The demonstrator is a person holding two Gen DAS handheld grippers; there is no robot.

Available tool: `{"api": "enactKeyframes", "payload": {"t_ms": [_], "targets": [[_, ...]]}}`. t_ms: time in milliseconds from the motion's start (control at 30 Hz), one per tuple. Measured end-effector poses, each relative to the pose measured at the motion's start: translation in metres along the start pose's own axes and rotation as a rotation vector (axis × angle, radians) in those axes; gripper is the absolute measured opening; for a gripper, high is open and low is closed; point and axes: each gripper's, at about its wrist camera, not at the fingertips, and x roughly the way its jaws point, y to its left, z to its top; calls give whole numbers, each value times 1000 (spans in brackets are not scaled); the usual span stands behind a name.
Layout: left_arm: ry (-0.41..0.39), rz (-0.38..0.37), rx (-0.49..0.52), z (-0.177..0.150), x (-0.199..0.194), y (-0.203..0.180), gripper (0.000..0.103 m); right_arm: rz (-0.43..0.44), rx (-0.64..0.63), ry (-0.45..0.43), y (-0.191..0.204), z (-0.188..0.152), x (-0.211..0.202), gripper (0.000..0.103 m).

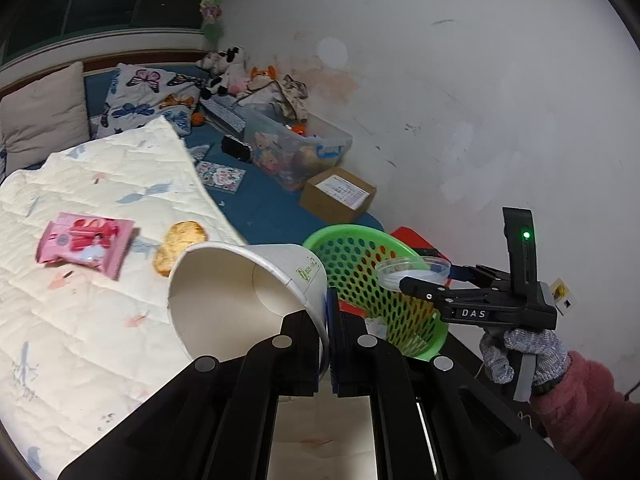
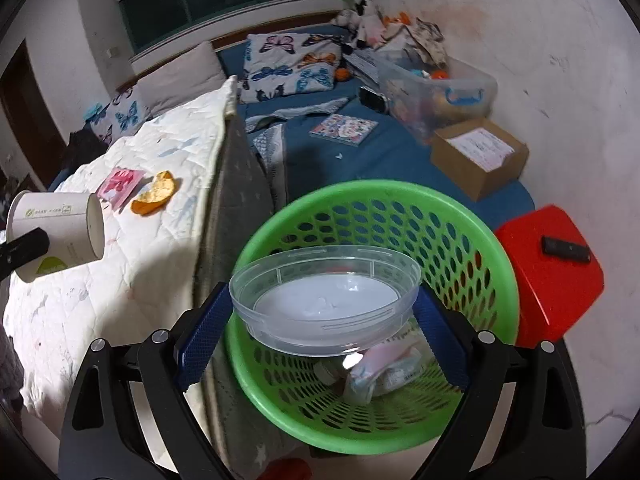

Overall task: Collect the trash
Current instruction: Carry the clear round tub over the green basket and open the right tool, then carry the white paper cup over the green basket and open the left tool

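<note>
1. Left wrist view: the left gripper [image 1: 329, 344] has its fingers clamped on the rim of one white paper cup [image 1: 244, 296], tipped sideways over the quilt [image 1: 80, 320]. One pink snack wrapper [image 1: 86, 246] and one orange peel [image 1: 180, 246] lie on the quilt. The right gripper [image 1: 412, 280], marked "DAS", shows only here from outside.
2. Right wrist view: its fingers [image 2: 200, 344] grip one clear plastic bowl [image 2: 324, 300] above the green basket [image 2: 460, 236]; crumpled packaging [image 2: 380, 372] inside shows only here.
</note>
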Motion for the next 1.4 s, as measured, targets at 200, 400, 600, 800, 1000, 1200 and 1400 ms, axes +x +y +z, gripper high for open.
{"api": "enactKeyframes", "payload": {"t_ms": [200, 400, 600, 800, 1000, 1200, 1400], "targets": [[24, -17, 30, 4, 17, -17, 4, 32, 72, 4, -21, -7, -5, 92], [53, -38, 48, 6, 34, -31, 4, 35, 89, -12, -28, -10, -15, 93], [87, -62, 64, 6, 55, -47, 4, 29, 97, -40, -34, -15, -30, 93], [134, -84, 90, 6, 81, -67, 4, 30, 115, -60, -42, -20, -41, 93], [192, -92, 92, 0, 106, -77, 4, 30, 145, -67, -53, -27, -46, 93], [230, -100, 91, -7, 121, -83, 4, 35, 175, -62, -61, -33, -46, 93], [242, -100, 90, -8, 127, -84, 11, 40, 180, -70, -64, -33, -48, 93]]}}
